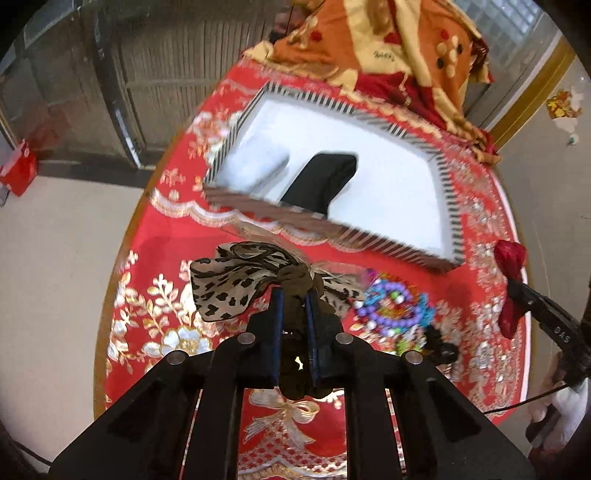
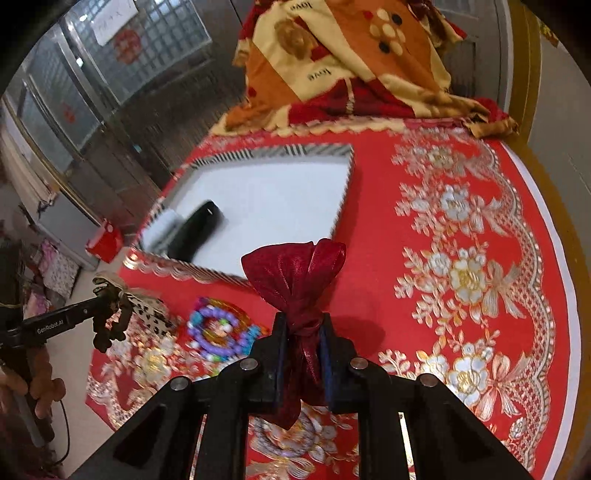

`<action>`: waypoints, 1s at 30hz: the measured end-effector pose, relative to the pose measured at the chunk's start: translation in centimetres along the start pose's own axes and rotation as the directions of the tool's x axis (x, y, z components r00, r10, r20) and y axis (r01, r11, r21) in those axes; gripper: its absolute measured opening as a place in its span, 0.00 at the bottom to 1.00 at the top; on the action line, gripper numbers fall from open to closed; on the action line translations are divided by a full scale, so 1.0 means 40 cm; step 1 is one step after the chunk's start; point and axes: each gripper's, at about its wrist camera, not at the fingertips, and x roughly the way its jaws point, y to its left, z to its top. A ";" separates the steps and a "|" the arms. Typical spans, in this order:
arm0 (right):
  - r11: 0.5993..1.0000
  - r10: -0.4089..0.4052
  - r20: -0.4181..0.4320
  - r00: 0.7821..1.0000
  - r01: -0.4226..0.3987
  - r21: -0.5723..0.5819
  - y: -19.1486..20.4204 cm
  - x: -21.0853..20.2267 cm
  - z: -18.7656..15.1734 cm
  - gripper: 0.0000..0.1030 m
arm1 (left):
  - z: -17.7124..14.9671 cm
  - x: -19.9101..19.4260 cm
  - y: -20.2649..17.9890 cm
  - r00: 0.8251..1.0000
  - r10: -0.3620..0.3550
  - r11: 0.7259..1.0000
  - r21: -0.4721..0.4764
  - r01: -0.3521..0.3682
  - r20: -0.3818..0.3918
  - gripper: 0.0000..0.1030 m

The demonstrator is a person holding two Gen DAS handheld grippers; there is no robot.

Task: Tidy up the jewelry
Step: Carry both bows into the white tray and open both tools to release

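1. Setting: a domestic room.
2. Evidence: round desk (image 2: 546, 236) under a red floral tablecloth (image 2: 461, 280); folded patterned blanket (image 2: 332, 74) at its far edge.
3. Surroundings: pale floor (image 1: 62, 266), glass-block window (image 2: 155, 33), red gift bag (image 1: 18, 171).

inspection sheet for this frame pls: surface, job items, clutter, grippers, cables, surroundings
Surface: round table under a red floral tablecloth.
Job's things: striped-rim tray with white floor, holding a black case and a blurred whitish item; beaded bracelets piled on the cloth; leopard-print bow; red bow.
Clutter: orange patterned blanket heaped at the table's far edge.
Grippers: left hand-held gripper shut on the leopard-print bow's knot; right hand-held gripper shut on the red bow's knot.
Cables: thin black cable by the right hand-held gripper.
Surroundings: red bag on the floor, glass-block wall.
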 end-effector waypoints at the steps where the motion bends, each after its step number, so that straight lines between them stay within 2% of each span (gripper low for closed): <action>1: 1.000 0.011 0.006 1.000 -0.011 0.001 0.005 -0.002 0.008 0.15 | 0.005 -0.011 -0.002 1.000 -0.003 1.000 0.007 0.003 0.007 0.10; 8: 0.999 0.031 0.022 0.999 -0.031 -0.013 0.042 0.022 0.070 0.15 | 0.088 -0.039 -0.065 0.998 -0.034 0.998 0.063 0.030 0.060 0.10; 14: 1.000 0.021 0.005 1.000 -0.021 0.000 0.058 0.082 0.128 0.15 | 0.181 0.009 -0.139 0.995 -0.061 0.992 0.112 0.052 0.074 0.10; 20: 0.999 -0.010 -0.038 0.999 0.012 0.045 0.045 0.173 0.173 0.15 | 0.246 0.139 -0.182 0.999 -0.052 0.990 0.134 0.050 0.014 0.10; 26: 0.995 -0.024 -0.092 0.995 0.033 0.097 0.022 0.272 0.190 0.15 | 0.262 0.266 -0.171 0.997 -0.009 0.991 0.129 0.018 -0.071 0.10; 30: 0.990 -0.036 -0.132 0.991 0.054 0.130 0.001 0.329 0.191 0.15 | 0.262 0.314 -0.165 0.994 0.000 0.992 0.129 0.014 -0.108 0.10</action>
